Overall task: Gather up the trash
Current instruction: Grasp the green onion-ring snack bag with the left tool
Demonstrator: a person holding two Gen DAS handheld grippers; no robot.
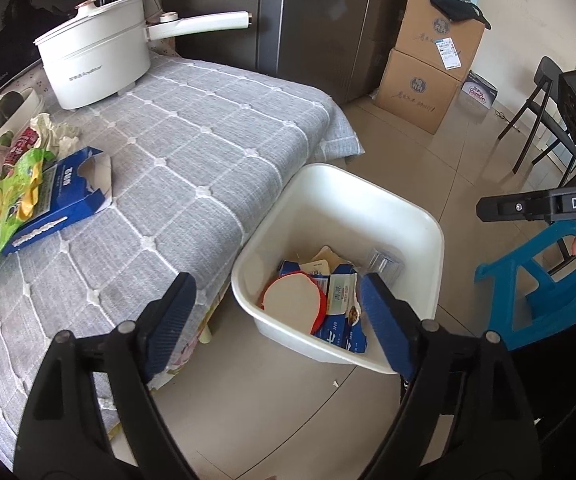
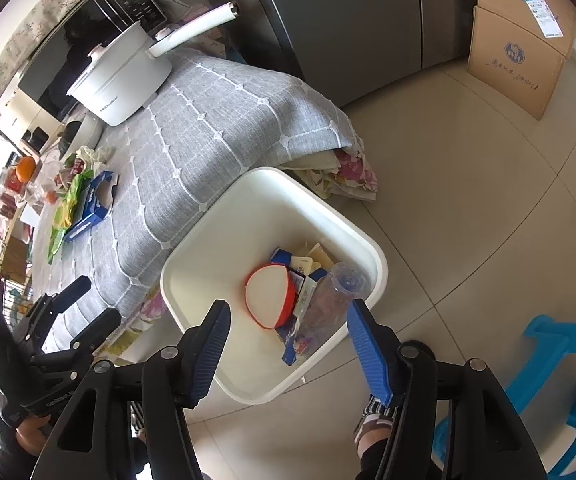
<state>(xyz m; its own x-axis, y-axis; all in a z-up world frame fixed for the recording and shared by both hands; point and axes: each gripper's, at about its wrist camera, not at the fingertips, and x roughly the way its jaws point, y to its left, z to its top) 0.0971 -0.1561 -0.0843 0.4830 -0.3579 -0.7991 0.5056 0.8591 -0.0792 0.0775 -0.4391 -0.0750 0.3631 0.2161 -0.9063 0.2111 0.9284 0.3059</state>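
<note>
A white bin (image 1: 367, 196) (image 2: 208, 248) stands on the floor against the table's edge. In it lie a red-rimmed round lid (image 1: 291, 300) (image 2: 266, 294), torn blue cartons (image 1: 339, 332) and a clear plastic bottle (image 2: 327, 304). My left gripper (image 1: 276, 284) (image 2: 96, 298) hangs open over the bin's near left side, nothing between its pads. My right gripper (image 2: 288, 307) is open above the bin, its pads clear of the bottle below. On the table's left lie a torn blue carton (image 1: 64, 200) (image 2: 92, 204), a green wrapper (image 1: 4, 216) and crumpled paper (image 1: 54, 128).
A white pot (image 1: 96, 60) (image 2: 124, 80) with a long handle stands at the table's back, before a microwave (image 1: 0, 40). A grey fridge (image 1: 319, 20) and stacked cardboard boxes (image 1: 427, 72) lie beyond. A blue stool (image 1: 535, 292) (image 2: 559, 380) is right of the bin.
</note>
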